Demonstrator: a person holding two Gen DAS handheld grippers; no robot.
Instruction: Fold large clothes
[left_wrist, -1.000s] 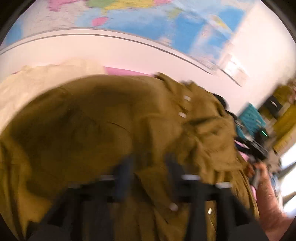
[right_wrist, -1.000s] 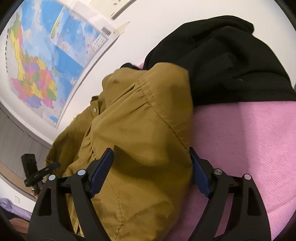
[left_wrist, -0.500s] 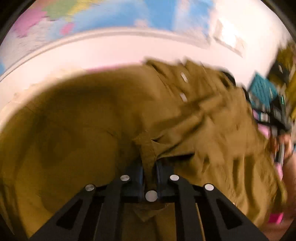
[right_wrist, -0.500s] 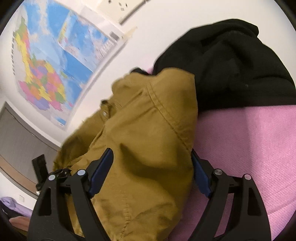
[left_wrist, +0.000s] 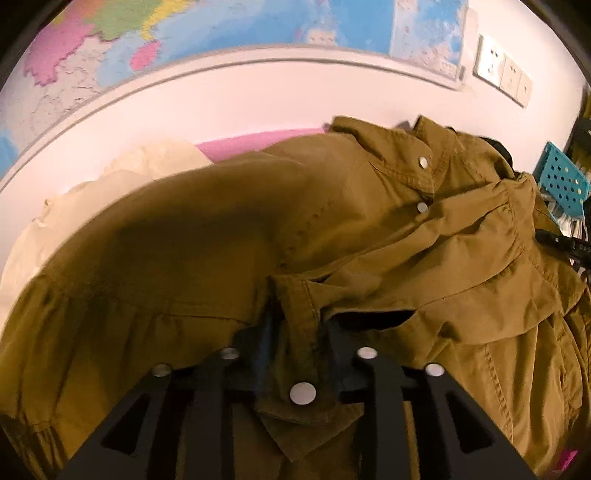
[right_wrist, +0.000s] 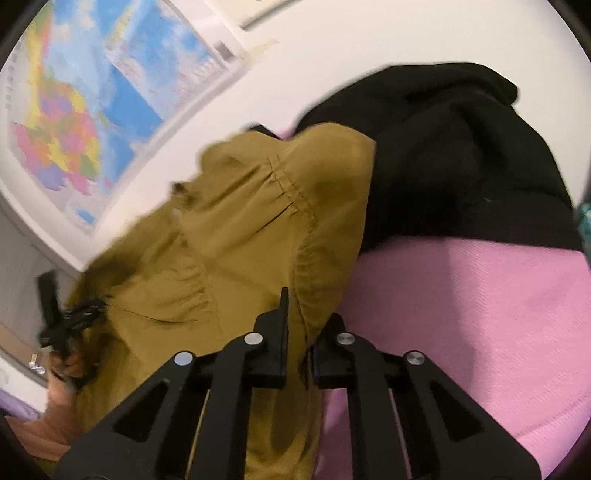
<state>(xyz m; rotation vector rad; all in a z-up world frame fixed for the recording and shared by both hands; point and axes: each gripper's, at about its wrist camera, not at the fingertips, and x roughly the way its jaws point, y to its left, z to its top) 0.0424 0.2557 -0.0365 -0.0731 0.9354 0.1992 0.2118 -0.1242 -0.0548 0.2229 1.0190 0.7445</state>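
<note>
The jacket (left_wrist: 332, 229) lies on the pink bed (right_wrist: 461, 314), beside the black garment (right_wrist: 461, 155). Left tongs (left_wrist: 299, 332), just loosened, barely grasp its placket; right tongs (right_wrist: 297, 325), just closed, clench its hem. The placket may slip free.

The jacket (left_wrist: 332, 229) is spread over the cloth-covered table (right_wrist: 480, 314), filling most of the left wrist view. A light garment (left_wrist: 122, 184) lies behind and to the left of it, partly overlapped by it. A bare strip of the table cover is seen behind the jacket, against the wall (left_wrist: 221, 99). A map (left_wrist: 221, 22) is mounted on the wall above, with sockets (left_wrist: 504, 75) to its right. A perforated basket (left_wrist: 563, 181) stands at the far right, beyond the jacket. In the right wrist view a dark garment (right_wrist: 461, 158) lies behind and to the right of the jacket, touching it; bare table cover lies to the jacket's right.
</note>
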